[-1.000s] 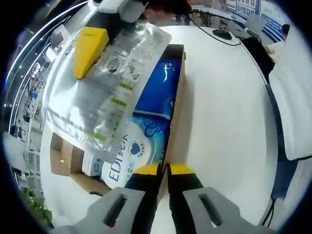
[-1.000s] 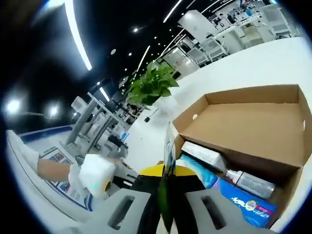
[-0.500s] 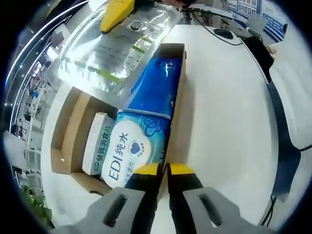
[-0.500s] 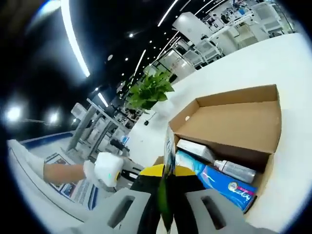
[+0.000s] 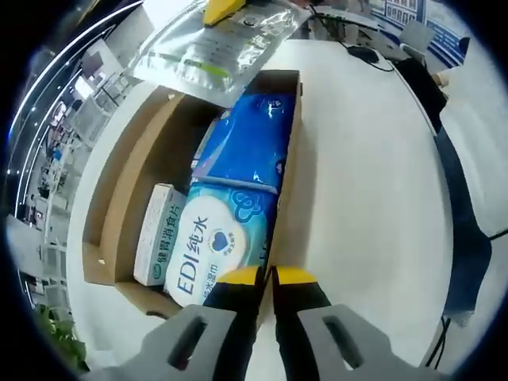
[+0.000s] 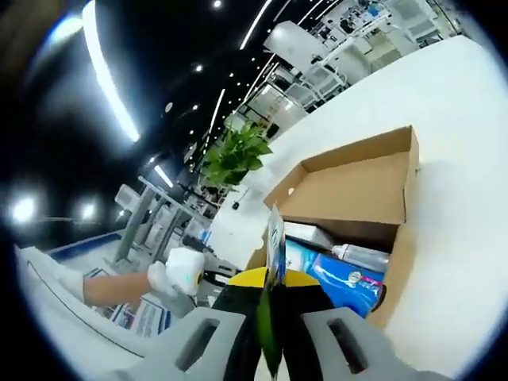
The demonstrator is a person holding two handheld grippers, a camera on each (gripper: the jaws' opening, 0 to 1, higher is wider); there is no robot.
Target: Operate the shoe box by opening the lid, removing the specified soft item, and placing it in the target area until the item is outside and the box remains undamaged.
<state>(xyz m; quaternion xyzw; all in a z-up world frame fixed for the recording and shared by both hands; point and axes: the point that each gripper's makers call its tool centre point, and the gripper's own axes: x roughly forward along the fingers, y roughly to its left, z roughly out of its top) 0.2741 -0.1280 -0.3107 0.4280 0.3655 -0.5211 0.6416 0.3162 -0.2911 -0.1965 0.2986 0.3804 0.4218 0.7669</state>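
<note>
In the left gripper view we see our left gripper (image 5: 266,276) at 6 o'clock with its yellow-tipped jaws drawn together on the near edge of the open shoe box (image 5: 287,178), pinching the cardboard wall. The box lies on a white table (image 5: 365,182) and runs from 6 o'clock toward 12. Inside it lie a pale blue wipes pack (image 5: 222,242) printed "EDI", a darker blue pack (image 5: 254,147) just beyond it, and a slim white carton (image 5: 157,234) pressed against the wipes at 9 o'clock. At 12 o'clock a clear plastic pouch (image 5: 218,44) hangs above the far end of the box, apart from its contents, with a yellow fingertip (image 5: 222,8) of the other gripper on its top edge. In the right gripper view our right gripper (image 6: 271,279) is closed tight on that pouch (image 6: 275,238), which we see edge-on, rising from between the jaws at 6 o'clock. Beyond it, toward 3 o'clock, sits the box (image 6: 373,178) with its lid standing open, and a small bottle (image 6: 361,255) lies beside the blue packs. A green plant (image 6: 234,155) stands at 11 o'clock.
</note>
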